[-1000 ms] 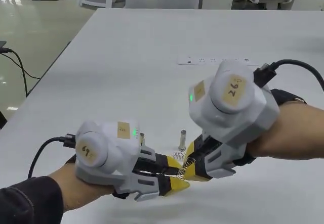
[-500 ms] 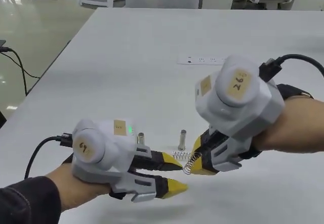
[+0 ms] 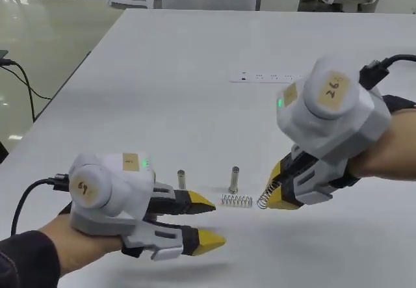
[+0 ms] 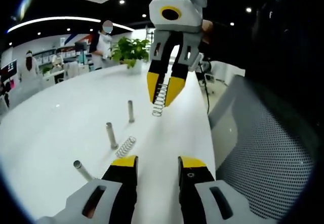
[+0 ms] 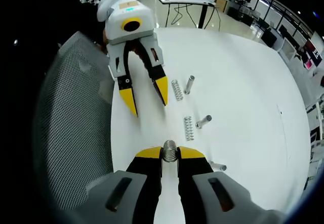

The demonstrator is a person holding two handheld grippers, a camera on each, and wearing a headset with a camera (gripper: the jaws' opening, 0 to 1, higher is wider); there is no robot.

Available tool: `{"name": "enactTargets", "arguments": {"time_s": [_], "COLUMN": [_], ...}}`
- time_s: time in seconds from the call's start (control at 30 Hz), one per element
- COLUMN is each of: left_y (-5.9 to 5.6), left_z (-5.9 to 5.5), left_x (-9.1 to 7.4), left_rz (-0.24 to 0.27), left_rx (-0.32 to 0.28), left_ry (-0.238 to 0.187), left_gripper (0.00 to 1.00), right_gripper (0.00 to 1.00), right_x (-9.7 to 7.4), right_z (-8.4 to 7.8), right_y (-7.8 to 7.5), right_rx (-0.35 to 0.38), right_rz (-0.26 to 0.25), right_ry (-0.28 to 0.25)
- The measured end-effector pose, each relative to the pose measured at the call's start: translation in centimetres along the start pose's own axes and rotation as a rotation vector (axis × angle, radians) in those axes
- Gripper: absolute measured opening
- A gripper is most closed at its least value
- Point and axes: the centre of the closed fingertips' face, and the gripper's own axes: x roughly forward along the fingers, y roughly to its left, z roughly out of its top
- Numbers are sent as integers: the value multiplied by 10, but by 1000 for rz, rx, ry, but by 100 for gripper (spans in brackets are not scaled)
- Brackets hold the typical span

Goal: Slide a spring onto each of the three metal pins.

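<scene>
In the head view the left tongs (image 3: pixel 209 222), yellow-tipped on a white and grey body, are seen at the lower left of the frame, held just above the white table (image 3: pixel 162 93). Their jaws are spread wide apart and nothing is gripped between them. The right tongs (image 3: pixel 276 200) are seen right of centre, tilted down toward the table. Their jaws are closed on a small coiled metal spring (image 3: pixel 264 197), whose lower end sticks out past the yellow tips. In the right gripper view this spring is seen end-on, pinched between the two jaw tips at the bottom centre of the frame.

A second coiled spring (image 3: pixel 236 201) is seen lying flat on the table between the two tongs, just below a short upright metal pin (image 3: pixel 234 179) near the centre of the head view. To its left another upright pin (image 3: pixel 181 179) is seen, close to the upper jaw of the left tongs. In the right gripper view a third pin (image 5: pixel 217 167) is seen at the lower right, and a third spring (image 5: pixel 176 89) is seen lying beside the uppermost pin there. All three pins are seen bare. A white power strip (image 3: pixel 266 77) is seen higher up the table, well apart from the pins
</scene>
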Motion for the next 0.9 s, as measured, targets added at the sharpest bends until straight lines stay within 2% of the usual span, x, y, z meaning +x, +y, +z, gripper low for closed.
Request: {"name": "enactTargets", "arguments": {"time_s": [0.3, 0.43, 0.7, 0.9], "left_y": [5, 11, 21, 27], "left_z": [-6, -11, -13, -13], "left_x": [-15, -25, -47, -57], "left_rz": [59, 103, 207, 270], "left_rx": [-51, -86, -154, -170], "left_ry": [-22, -31, -88, -112], "left_gripper": [33, 37, 44, 48], "right_gripper": [8, 8, 8, 8], "right_x": [-13, -20, -28, -32], "right_z": [-13, -16, -24, -26], "right_y": [-16, -24, -36, -46], "right_rx": [22, 34, 57, 67], "right_rz": [-39, -54, -73, -83], "right_ry": [23, 25, 44, 48]}}
